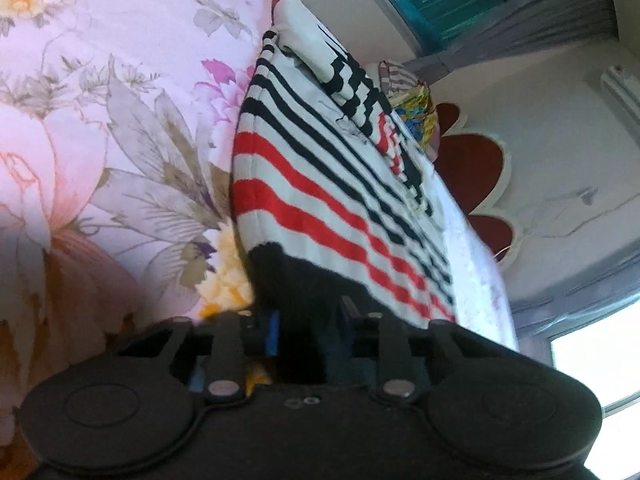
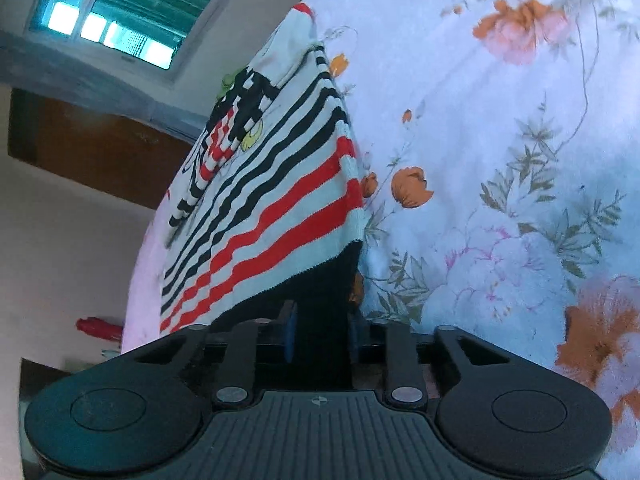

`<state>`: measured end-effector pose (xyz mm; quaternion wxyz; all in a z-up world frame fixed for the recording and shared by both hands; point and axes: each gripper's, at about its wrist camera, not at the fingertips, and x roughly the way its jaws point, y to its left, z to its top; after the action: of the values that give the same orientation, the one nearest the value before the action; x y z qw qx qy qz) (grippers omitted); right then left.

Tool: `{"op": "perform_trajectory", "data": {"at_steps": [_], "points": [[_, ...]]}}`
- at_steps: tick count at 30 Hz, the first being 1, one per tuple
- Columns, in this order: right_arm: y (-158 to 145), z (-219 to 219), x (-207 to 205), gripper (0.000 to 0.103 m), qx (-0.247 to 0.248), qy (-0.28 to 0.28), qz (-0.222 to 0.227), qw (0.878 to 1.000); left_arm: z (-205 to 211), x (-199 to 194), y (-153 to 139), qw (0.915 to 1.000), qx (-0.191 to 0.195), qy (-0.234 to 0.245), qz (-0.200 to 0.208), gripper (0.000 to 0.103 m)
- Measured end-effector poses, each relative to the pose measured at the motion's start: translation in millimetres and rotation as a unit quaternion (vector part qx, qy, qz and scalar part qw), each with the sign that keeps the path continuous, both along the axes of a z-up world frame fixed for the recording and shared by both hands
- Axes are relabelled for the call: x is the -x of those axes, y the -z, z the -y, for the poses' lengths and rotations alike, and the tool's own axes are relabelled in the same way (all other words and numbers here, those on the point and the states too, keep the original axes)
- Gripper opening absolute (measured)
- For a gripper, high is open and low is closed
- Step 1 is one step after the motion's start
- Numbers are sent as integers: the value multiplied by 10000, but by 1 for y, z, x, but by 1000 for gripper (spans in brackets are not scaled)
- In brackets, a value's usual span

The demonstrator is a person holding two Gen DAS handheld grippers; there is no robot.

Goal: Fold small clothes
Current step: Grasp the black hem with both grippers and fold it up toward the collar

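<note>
A small knitted garment (image 1: 320,184) with white, red and black stripes and a black hem lies spread on the flowered bedsheet (image 1: 100,120). In the left wrist view my left gripper (image 1: 306,320) is shut on the black hem at one lower corner, and the cloth fills the gap between its fingers. In the right wrist view the same striped garment (image 2: 272,200) stretches away from my right gripper (image 2: 320,328), which is shut on the black hem at the other corner. The fingertips of both grippers are hidden under the dark cloth.
The flowered bedsheet (image 2: 500,160) covers the bed all around the garment. A colourful bundle (image 1: 416,116) lies beyond the garment's far end. A red-and-white headboard (image 1: 480,168), a window (image 2: 132,12) and a brown cabinet (image 2: 92,152) stand past the bed.
</note>
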<state>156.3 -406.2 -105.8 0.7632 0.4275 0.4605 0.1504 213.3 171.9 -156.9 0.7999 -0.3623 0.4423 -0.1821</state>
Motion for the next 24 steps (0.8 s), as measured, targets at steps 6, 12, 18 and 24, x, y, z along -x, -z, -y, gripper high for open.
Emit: {"op": "perform_trajectory", "data": {"at_steps": [6, 12, 18, 24], "points": [[2, -9, -10, 7, 80, -91, 56, 9999, 3, 0, 0, 10000, -77, -5, 63, 22], [-43, -8, 3, 3, 269, -135, 1116, 9933, -6, 17, -31, 9948, -87, -325, 965, 5], [-6, -9, -2, 3, 766, -176, 424, 9960, -14, 20, 3, 9976, -273, -514, 383, 5], [-47, -7, -18, 3, 563, 94, 984, 9935, -16, 13, -25, 9948, 124, -785, 636, 5]]}}
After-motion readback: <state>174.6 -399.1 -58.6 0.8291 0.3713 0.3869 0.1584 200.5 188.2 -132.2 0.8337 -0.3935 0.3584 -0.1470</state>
